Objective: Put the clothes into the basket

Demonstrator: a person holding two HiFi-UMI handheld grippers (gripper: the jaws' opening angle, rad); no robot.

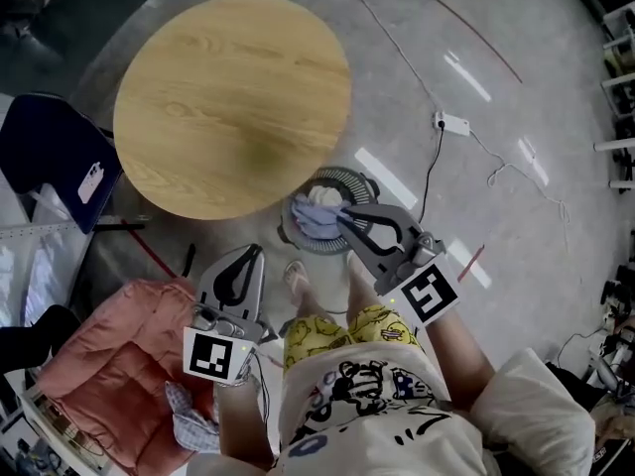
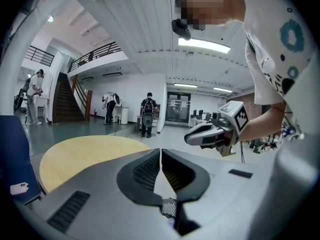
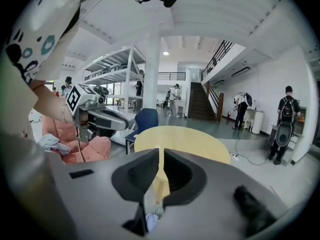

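A round dark slatted basket [image 1: 352, 178] stands on the floor beside the table, with pale blue and white clothes [image 1: 316, 213] piled in it. My right gripper [image 1: 343, 214] hangs just over the basket's near side, its tips by the clothes, jaws shut with nothing between them [image 3: 160, 151]. A bit of the blue cloth shows far below it. My left gripper [image 1: 255, 250] is lower left of the basket, over the floor, shut and empty [image 2: 160, 151]. A blue checked cloth [image 1: 190, 416] lies on the pink sofa.
A round wooden table [image 1: 233, 102] stands beyond the basket. A pink sofa [image 1: 104, 365] is at the lower left, a dark blue chair [image 1: 45, 152] at the left. A white power strip [image 1: 452, 123] with its cable lies on the grey floor to the right. Several people stand far off in the hall.
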